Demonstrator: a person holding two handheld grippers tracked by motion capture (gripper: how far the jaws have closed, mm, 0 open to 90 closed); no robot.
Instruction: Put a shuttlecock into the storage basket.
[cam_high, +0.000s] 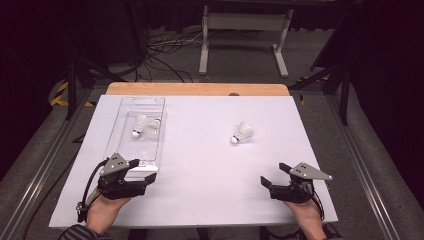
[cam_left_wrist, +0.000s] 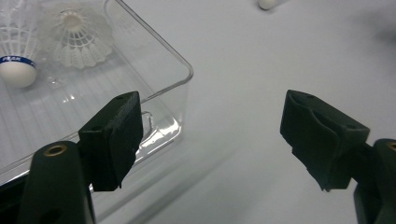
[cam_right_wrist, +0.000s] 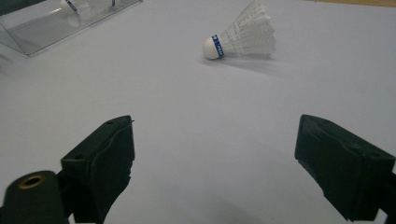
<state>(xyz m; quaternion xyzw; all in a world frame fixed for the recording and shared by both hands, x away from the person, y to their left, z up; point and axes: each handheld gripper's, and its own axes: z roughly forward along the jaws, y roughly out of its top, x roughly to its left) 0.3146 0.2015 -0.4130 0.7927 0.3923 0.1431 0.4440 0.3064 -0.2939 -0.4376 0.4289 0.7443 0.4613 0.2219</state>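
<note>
A clear plastic tray (cam_high: 131, 150) lies on the left of the white sheet and holds two white shuttlecocks (cam_high: 139, 125) (cam_high: 152, 128). A third shuttlecock (cam_high: 242, 133) lies loose on its side right of centre, cork toward me. My left gripper (cam_high: 145, 170) is open at the tray's near right corner with nothing between its jaws. In the left gripper view that gripper (cam_left_wrist: 215, 135) faces the tray corner (cam_left_wrist: 187, 70), one shuttlecock (cam_left_wrist: 18, 56) beside another (cam_left_wrist: 77, 39). My right gripper (cam_high: 273, 173) is open and empty at the near right. The right gripper view shows that gripper (cam_right_wrist: 215, 158) well short of the loose shuttlecock (cam_right_wrist: 243, 37).
The white sheet (cam_high: 210, 165) covers a wooden table whose far edge (cam_high: 197, 89) shows. Beyond it on the floor stand a grey metal frame (cam_high: 245, 40) and loose cables (cam_high: 165, 50). Metal rails run along both sides of the table.
</note>
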